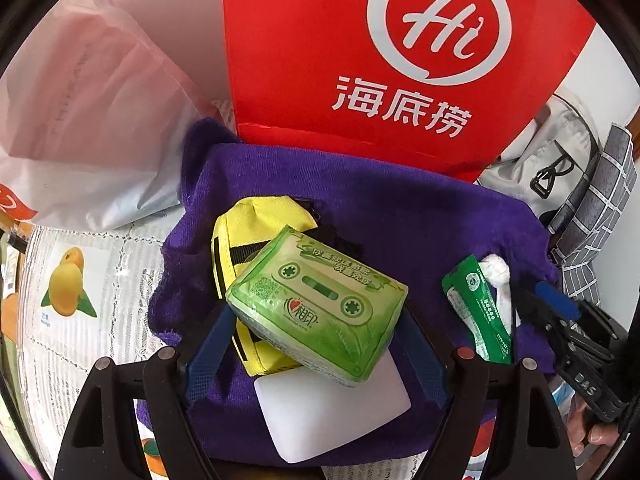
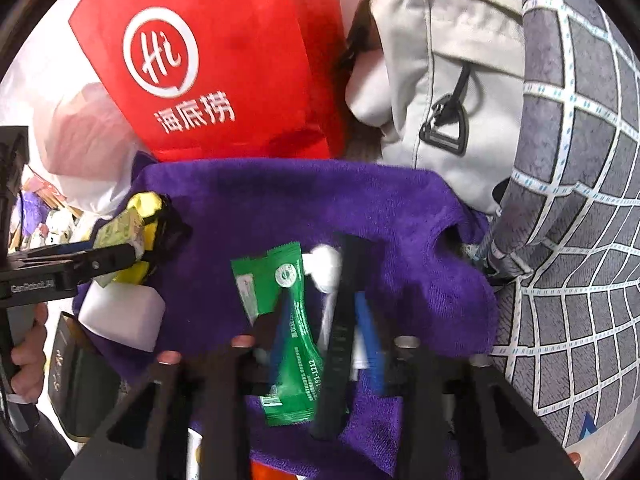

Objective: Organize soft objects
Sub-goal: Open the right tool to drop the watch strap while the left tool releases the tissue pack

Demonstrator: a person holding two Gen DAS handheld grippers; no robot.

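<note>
A purple towel (image 1: 420, 216) lies spread on the table. On it sit a yellow pouch (image 1: 240, 232), a white sponge block (image 1: 332, 412) and a green tissue pack (image 1: 320, 304). My left gripper (image 1: 316, 344) is shut on the green tissue pack and holds it over the pouch and the block. In the right wrist view my right gripper (image 2: 320, 320) is shut on a green sachet (image 2: 292, 320) together with a white wrapped item (image 2: 326, 268) and a dark strap (image 2: 344, 320), over the towel (image 2: 320, 200).
A red paper bag (image 1: 380, 60) stands behind the towel, a pink-white plastic bag (image 1: 92, 100) to its left. A grey backpack (image 2: 440, 80) and a grey checked cloth (image 2: 580, 200) are at the right. A lace tablecloth with fruit prints (image 1: 68, 280) covers the table.
</note>
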